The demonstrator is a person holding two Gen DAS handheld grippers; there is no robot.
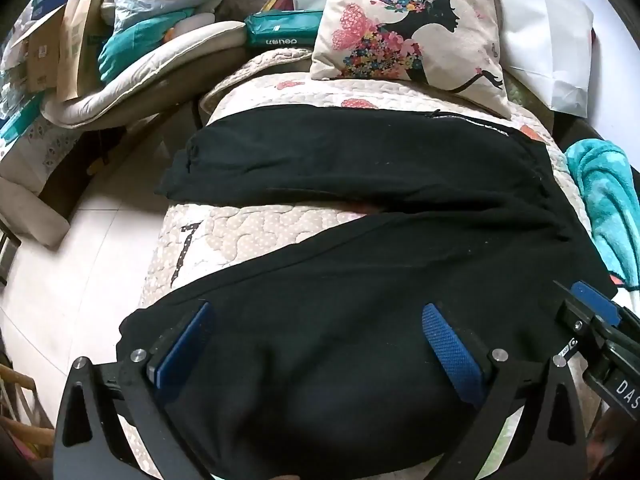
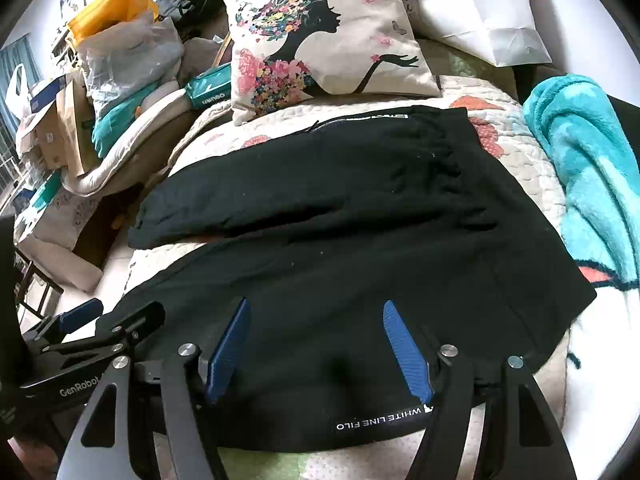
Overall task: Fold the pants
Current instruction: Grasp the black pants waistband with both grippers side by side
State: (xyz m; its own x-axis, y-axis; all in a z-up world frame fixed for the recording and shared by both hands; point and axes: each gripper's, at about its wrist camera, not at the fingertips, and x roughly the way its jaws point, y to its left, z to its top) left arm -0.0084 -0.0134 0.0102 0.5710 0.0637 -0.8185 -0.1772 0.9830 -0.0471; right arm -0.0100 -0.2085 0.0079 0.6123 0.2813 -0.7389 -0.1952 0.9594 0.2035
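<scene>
black grippers; blue ribbed pads

Setting: lived-in home bedroom. Evidence: bed with quilted cover, floral silhouette cushion, teal fleece blanket. Bags and cardboard boxes piled alongside.

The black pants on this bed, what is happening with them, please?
A person holding two grippers is about to fold the black fabric pants, which lie spread on the cream quilted bed cover, the two legs apart in a V. The left gripper and the right gripper are both open above the near leg, side by side. Nothing is grasped and no fold is made yet. A floral cushion sits behind the pants.
</scene>
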